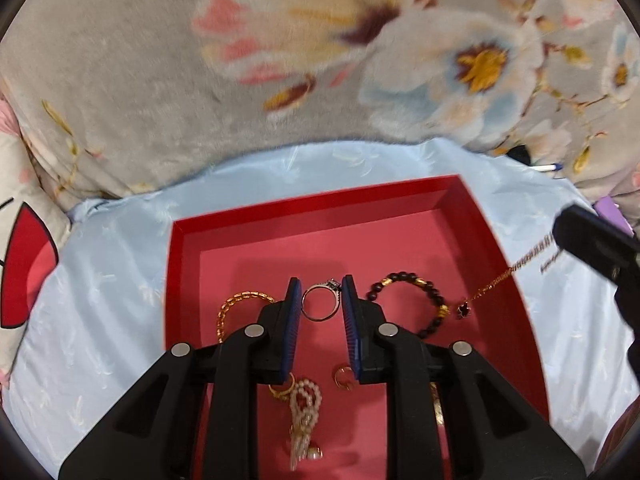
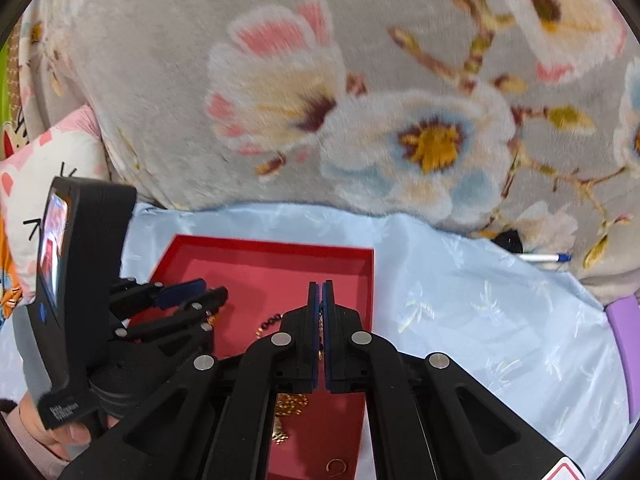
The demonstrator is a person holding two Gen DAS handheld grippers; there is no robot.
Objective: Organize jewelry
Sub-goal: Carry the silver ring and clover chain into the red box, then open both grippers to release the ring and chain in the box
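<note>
A red tray [image 1: 452, 196] lies on a pale blue cloth and holds jewelry. My left gripper [image 1: 321, 300] is over the tray with a silver ring [image 1: 320, 302] between its blue pads, which touch its sides. A gold chain bracelet [image 1: 236, 310], a dark bead bracelet [image 1: 416, 298], a pearl piece [image 1: 306, 408] and small gold rings [image 1: 344, 378] lie in the tray. My right gripper [image 2: 321, 304] is shut on a thin gold necklace [image 1: 496, 280] with a black pendant [image 1: 464, 310] that hangs over the tray's right side. The tray [image 2: 360, 252] also shows in the right wrist view.
A grey floral blanket [image 1: 320, 60] rises behind the blue cloth [image 1: 104, 320]. A cartoon cushion [image 1: 24, 264] is at the left. A pen [image 2: 544, 258] and a black object [image 2: 510, 240] lie at the back right. A purple item [image 2: 624, 328] sits at the right edge.
</note>
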